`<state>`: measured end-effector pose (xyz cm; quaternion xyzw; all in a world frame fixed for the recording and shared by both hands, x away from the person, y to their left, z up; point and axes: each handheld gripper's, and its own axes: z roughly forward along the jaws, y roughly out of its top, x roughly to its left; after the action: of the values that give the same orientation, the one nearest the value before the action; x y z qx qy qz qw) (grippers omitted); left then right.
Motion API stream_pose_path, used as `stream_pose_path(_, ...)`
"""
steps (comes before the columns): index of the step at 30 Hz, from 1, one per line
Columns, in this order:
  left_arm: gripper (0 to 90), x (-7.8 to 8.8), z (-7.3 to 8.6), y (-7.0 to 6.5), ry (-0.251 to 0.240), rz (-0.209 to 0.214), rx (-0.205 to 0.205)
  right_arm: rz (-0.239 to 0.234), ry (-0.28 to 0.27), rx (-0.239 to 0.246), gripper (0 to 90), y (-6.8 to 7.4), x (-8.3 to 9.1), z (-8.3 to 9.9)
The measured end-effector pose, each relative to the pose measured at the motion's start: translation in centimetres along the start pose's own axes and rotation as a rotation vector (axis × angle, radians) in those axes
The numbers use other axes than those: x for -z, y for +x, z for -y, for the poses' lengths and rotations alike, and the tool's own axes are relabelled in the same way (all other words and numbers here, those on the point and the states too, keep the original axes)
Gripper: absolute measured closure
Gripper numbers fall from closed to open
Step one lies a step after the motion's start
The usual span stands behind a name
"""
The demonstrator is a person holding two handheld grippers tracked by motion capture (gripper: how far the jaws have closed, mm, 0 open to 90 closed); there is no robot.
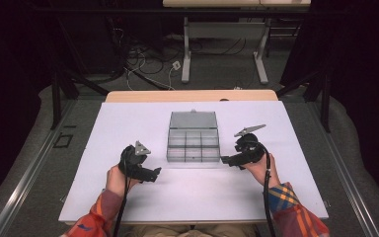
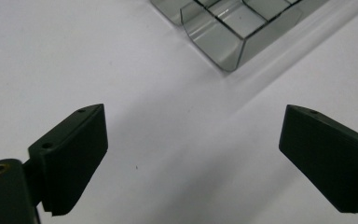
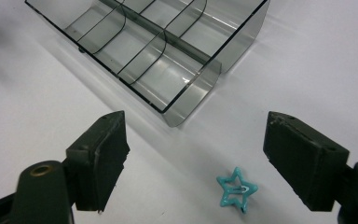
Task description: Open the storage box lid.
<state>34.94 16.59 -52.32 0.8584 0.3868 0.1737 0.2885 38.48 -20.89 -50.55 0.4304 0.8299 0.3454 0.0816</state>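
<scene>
Holding my left gripper [image 1: 154, 172] wide open, empty, on white table [image 1: 128, 123] left of clear smoky-grey plastic compartment box [image 1: 193, 143]. My right gripper [image 1: 225, 159] wide open, empty; small teal star-shaped clip [image 3: 237, 189] lies on table between its jaws, just beside box corner.

No lettering, label, brand mark or number can be read anywhere: none on the clear compartment box [image 3: 168, 51] ahead of the jaws, and none on the star-shaped clip [image 3: 236, 189] lying between them.
</scene>
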Motion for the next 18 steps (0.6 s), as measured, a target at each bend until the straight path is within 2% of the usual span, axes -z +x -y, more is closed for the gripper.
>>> stream_pose_path(2, 5.2, 0.2, 0.3, 0.0, 0.006, 0.003, 0.005, 0.003, 0.011, 0.002, 19.0, -0.1, 0.1, 0.2)
stream_pose_path(4, 3.7, 0.3, 0.7, -0.1, 0.006, -0.001, 0.004, -0.003, -0.002, -0.001, 17.4, -0.1, 0.1, 0.3)
stream_pose_path(5, 2.9, 0.4, 0.8, -0.1, 0.011, 0.002, 0.002, 0.005, 0.029, 0.009, 16.5, -0.2, 0.3, 0.3)
stream_pose_path(6, 2.4, 0.5, 1.0, -0.2, 0.012, -0.003, 0.002, 0.003, 0.006, 0.009, 16.3, -0.2, 0.1, 0.5)
stream_pose_path(10, 1.0, 0.8, 1.4, -0.4, -0.003, -0.005, -0.009, -0.003, 0.014, 0.004, 14.8, -0.2, 0.1, 0.8)
stream_pose_path(11, 0.9, 0.8, 1.4, -0.4, -0.009, -0.008, -0.012, -0.004, -0.001, 0.006, 14.3, -0.3, 0.0, 0.9)
stream_pose_path(12, 0.8, 0.9, 1.5, -0.4, -0.003, -0.004, -0.011, -0.001, 0.013, 0.008, 14.0, -0.3, 0.1, 0.9)
stream_pose_path(15, 0.4, 0.9, 1.6, -0.6, -0.007, -0.009, -0.017, -0.01, 0.01, -0.002, 12.1, -0.3, 0.2, 1.0)
stream_pose_path(18, 0.4, 0.9, 2.0, -0.9, 0.001, -0.001, -0.015, -0.001, 0.018, 0.014, 10.0, -0.4, 0.2, 1.1)
